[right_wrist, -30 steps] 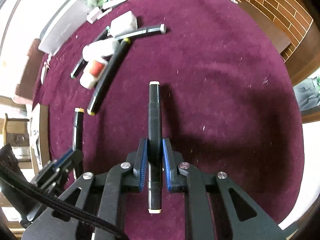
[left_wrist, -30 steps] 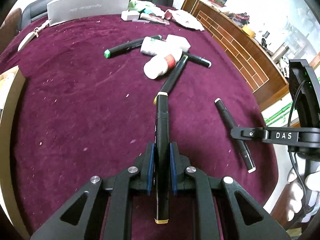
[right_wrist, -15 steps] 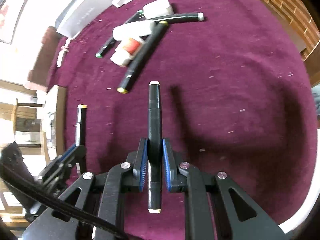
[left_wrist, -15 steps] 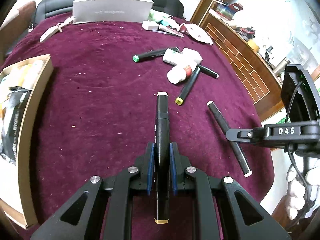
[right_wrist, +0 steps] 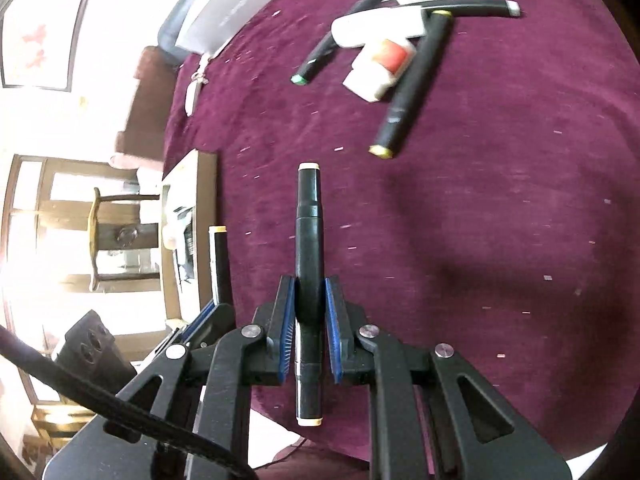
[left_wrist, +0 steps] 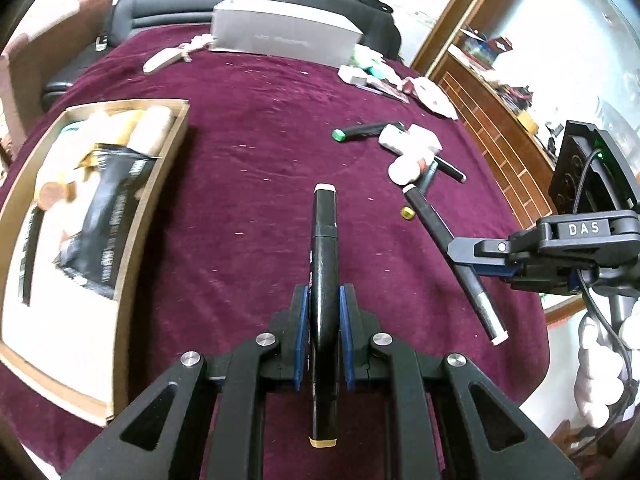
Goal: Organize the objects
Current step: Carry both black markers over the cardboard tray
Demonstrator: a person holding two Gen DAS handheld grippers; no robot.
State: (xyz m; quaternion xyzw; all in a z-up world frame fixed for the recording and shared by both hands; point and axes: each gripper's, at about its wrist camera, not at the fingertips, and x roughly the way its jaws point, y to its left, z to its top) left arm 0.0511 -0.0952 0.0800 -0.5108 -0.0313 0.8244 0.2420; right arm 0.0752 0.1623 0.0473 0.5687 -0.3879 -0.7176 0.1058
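Note:
My left gripper (left_wrist: 323, 304) is shut on a black marker (left_wrist: 324, 240) with a white front cap and a tan rear cap, held above the maroon cloth. My right gripper (right_wrist: 310, 300) is shut on a second black marker (right_wrist: 308, 220) with cream caps; it also shows in the left wrist view (left_wrist: 448, 244). A cardboard box (left_wrist: 148, 200) with packets inside lies on the left. Loose on the cloth are a green-capped marker (left_wrist: 360, 132), a yellow-capped marker (right_wrist: 412, 88), another black marker (right_wrist: 476, 3) and white bottles (right_wrist: 380, 64).
A grey carton (left_wrist: 280, 36) stands at the far edge in front of a black sofa. Small packets and wrappers (left_wrist: 384, 80) lie at the back right. A brick-fronted counter (left_wrist: 500, 148) runs along the right of the table.
Both grippers have pulled back and swung left with their markers. The cardboard box has come fully into the left wrist view, and the loose pile now sits farther away.

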